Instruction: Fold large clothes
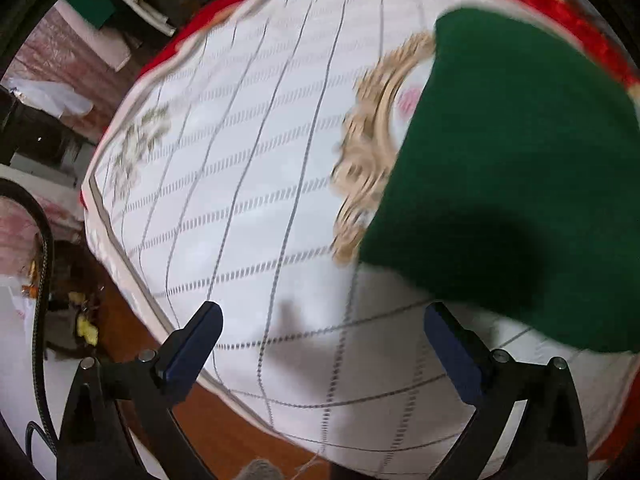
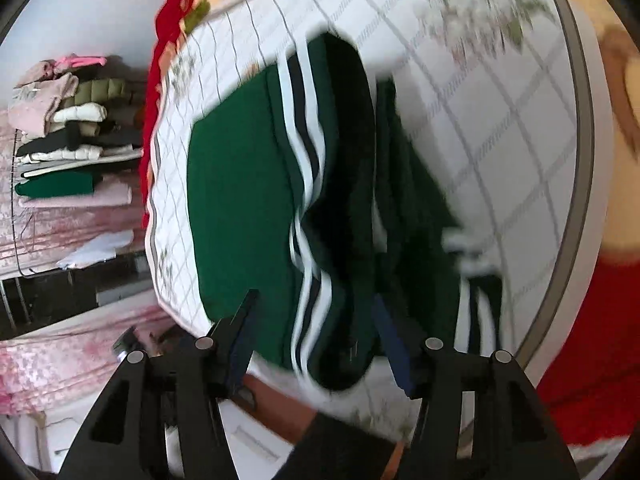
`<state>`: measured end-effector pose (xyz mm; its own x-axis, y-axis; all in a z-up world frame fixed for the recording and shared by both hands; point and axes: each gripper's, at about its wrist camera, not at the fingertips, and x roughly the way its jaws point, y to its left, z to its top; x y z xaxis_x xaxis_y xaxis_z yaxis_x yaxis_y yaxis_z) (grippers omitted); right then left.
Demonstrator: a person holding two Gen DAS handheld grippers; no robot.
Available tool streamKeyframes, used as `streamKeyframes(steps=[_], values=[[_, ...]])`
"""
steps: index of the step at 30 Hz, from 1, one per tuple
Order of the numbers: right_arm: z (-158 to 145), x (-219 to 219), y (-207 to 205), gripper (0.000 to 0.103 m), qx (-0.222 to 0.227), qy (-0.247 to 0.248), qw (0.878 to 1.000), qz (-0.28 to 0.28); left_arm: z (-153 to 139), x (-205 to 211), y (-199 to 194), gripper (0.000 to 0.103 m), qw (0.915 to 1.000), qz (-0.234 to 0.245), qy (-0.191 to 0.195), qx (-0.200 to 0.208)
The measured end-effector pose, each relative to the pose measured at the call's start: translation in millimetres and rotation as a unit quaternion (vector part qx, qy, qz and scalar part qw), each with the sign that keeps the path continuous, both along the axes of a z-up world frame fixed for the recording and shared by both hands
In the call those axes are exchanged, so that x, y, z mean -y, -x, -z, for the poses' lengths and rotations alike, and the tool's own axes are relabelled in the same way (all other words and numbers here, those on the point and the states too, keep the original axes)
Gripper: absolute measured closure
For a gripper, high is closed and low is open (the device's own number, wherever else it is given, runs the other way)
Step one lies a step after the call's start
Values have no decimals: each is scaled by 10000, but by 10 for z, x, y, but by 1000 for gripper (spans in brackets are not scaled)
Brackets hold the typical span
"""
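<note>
Item 1, nearest: left gripper (image 1: 322, 344), black frame with blue pads, jaws spread wide with nothing between them. It hangs over the near corner of the mattress, pointing steeply down.

Item 2: right gripper (image 2: 316, 332), same make, jaws partly spread. The near hem of the garment lies in the gap; the blur does not let me tell whether the pads press on it.

Item 3: person's forearm in a dark sleeve (image 2: 320, 432), just under the right gripper at the bed edge.

Item 4, the task's thing: dark green knit garment with white and navy stripes (image 2: 248, 200), lying across the white quilted mattress with grey grid lines (image 1: 248, 152). The left part is flat; the right part is bunched and rumpled, with a striped cuff trailing off to the side. In the left wrist view its plain green edge (image 1: 500, 168) lies to the right, apart from the empty jaws.

Item 5, farthest: stack of folded clothes in pink, olive, white and green (image 2: 68, 132) on a side surface beyond the bed.

Handling note, as judgement: the step appears to be taking hold for a fold. Best to bring the left gripper across to the near green edge, pinch a single layer at each hem corner, pull the cloth taut and level, and tuck the loose cuff in before folding.
</note>
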<state>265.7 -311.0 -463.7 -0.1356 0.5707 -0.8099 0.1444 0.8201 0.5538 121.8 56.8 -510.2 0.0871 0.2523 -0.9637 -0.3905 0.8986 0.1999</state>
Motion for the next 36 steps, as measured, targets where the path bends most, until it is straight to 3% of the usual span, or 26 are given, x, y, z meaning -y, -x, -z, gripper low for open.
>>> streamKeyframes(steps=[3,4,5,6,10,13,15,17,22,24,25,26,31,33,36], values=[[287,-116,157,44,-368,-3,9993,13,258,-32,9,0,9997,-68,-111,-202],[386,-176,152,48,-376,2,9993,37,329,-33,3,0,9997,-89,-128,-210],[466,-187,157,90,-398,101,9991,40,410,-30,-12,0,9996,-95,-148,-238],[521,-211,169,100,-464,147,9988,71,466,-28,-18,0,9995,-107,-159,-261],[184,-162,179,101,295,735,9965,258,525,-43,-38,0,9997,-220,-76,-78],[482,39,217,101,-135,1185,9913,549,571,-164,-44,0,9988,-392,285,60],[778,126,245,101,-616,1193,9887,665,584,-190,-35,0,9985,-397,328,190],[831,102,221,100,-749,1127,9891,574,595,-221,-31,0,9980,-432,383,254],[362,14,80,90,-244,1156,9929,96,429,-400,5,0,9972,-464,588,37],[139,32,-8,70,104,1160,9932,71,186,-559,100,0,9969,-696,354,91],[80,61,-43,51,223,1131,9933,96,81,-619,117,0,9967,-758,260,116],[8,53,-118,42,391,1059,9935,138,-65,-686,112,0,9964,-826,101,170],[-83,71,-673,42,981,866,9905,421,-576,-689,-475,0,9959,-643,-93,622],[40,-44,-986,42,1142,853,9886,491,-629,-523,-778,0,9959,-384,-57,816],[296,-141,-1249,43,977,422,9932,482,-559,-225,-1305,0,9948,64,-46,1013]])
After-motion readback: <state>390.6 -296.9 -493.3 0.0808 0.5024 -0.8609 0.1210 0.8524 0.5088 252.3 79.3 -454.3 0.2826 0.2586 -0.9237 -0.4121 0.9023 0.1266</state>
